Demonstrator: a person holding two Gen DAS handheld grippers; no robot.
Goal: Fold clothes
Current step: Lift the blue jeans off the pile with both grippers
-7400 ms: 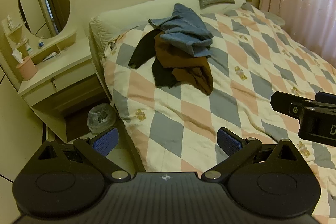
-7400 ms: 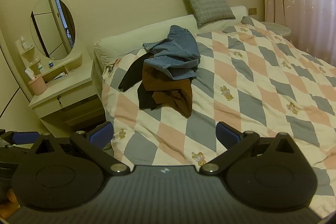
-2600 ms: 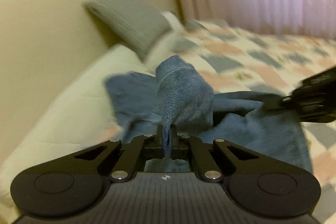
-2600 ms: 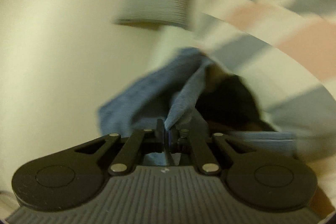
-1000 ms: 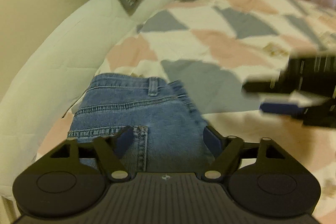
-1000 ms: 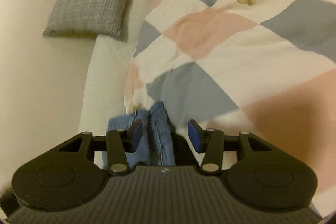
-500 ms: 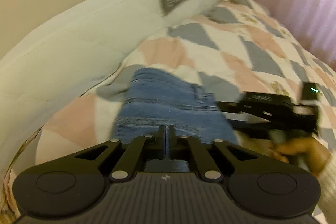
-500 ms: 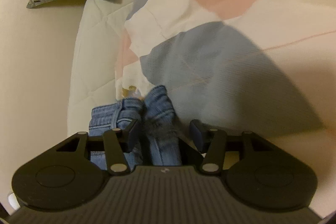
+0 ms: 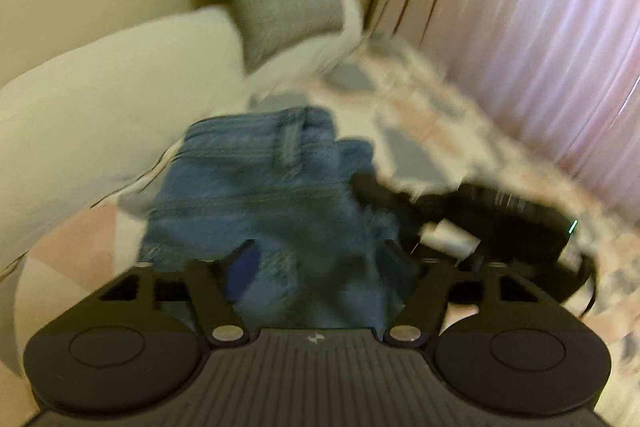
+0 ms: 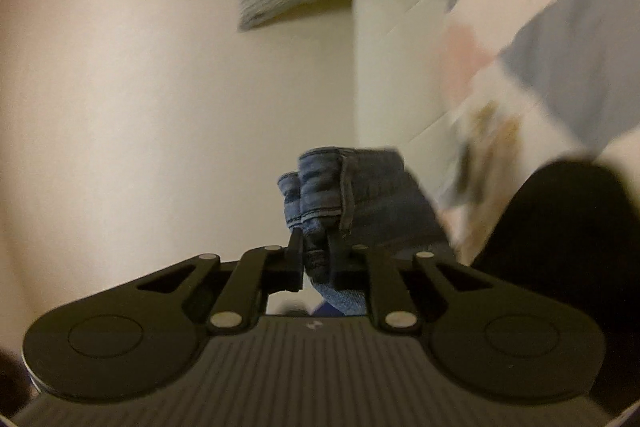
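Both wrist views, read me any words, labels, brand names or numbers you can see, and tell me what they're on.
No readable words or numbers in either view.
Left gripper: small embossed logo mark on its body, a symbol only.
Right gripper: the same mark, no letters.
Jeans: blurred, no label legible.

Dim warm light, heavy motion blur

No readable text, label, brand name or number anywhere, in either view. Only mark: a small pale logo glyph, no letters, on the ribbed black body of the left gripper (image 9: 318,259), repeated on the right gripper (image 10: 315,251). Motion blur smears the bedding and the jeans (image 9: 256,187); any print there cannot be made out.
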